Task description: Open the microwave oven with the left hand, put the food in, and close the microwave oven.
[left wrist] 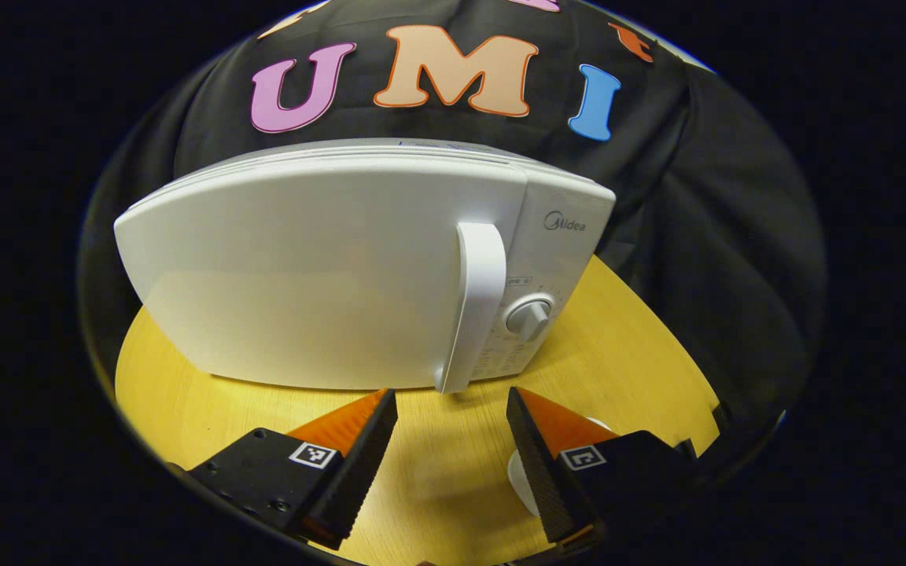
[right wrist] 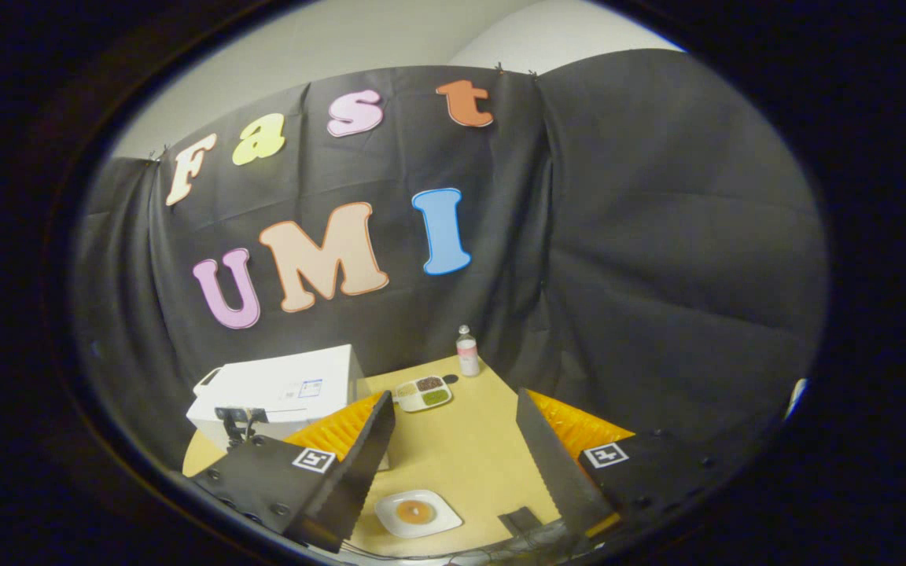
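Nothing is done yet: the microwave oven (left wrist: 359, 267) door is shut, the left gripper (left wrist: 451, 405) open short of its handle (left wrist: 475, 303), the right gripper (right wrist: 453, 409) open above the plate of food (right wrist: 418, 512) on the desk (right wrist: 461, 448).

Staged recording booth, not a real kitchen.
Black cloth wall (right wrist: 657, 259); microwave (left wrist: 327, 267), food plates on lone desk (right wrist: 476, 440).

Each matte black, blocky left gripper (left wrist: 451, 464) body carries a small square black-and-white marker tag beside its wedge-shaped, ridged fingers (left wrist: 355, 472). The matching right gripper (right wrist: 453, 464) shows round screw heads along its body edges.
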